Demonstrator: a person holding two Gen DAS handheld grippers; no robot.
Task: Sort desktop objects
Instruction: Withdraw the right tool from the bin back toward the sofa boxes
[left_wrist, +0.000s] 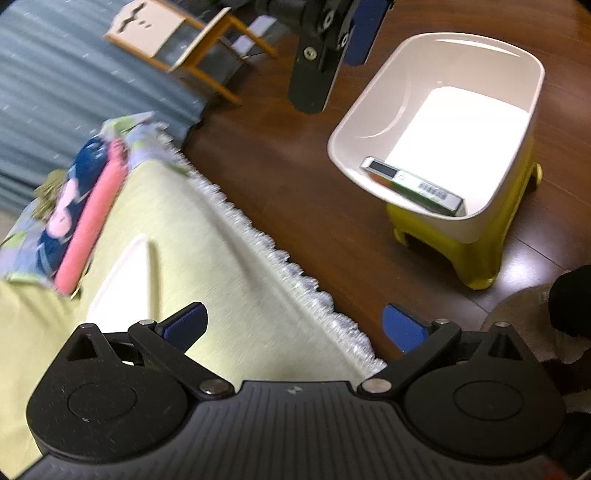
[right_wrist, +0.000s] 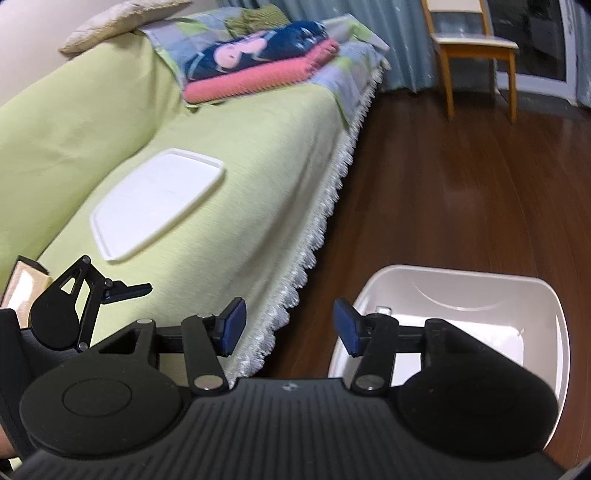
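Observation:
A white plastic bin (left_wrist: 439, 122) rests on a yellow stool (left_wrist: 476, 254) on the wooden floor. Inside it a flat green and white box (left_wrist: 413, 184) with a barcode leans against the near wall. My left gripper (left_wrist: 295, 328) is open and empty over the fringed edge of the green-covered sofa. The right gripper (left_wrist: 332, 48) hangs at the top of the left wrist view, beside the bin. In the right wrist view my right gripper (right_wrist: 288, 325) is open and empty, with the bin (right_wrist: 461, 288) just under its right finger. A white tray lid (right_wrist: 155, 203) lies flat on the sofa.
Folded blankets (right_wrist: 258, 70), pink and dark blue, are stacked at the sofa's far end with a cushion (right_wrist: 114, 22) behind. A wooden chair (right_wrist: 476, 48) stands by the grey curtain. The left gripper's finger (right_wrist: 125, 290) shows at the left. Dark wooden floor (right_wrist: 461, 184) lies between sofa and chair.

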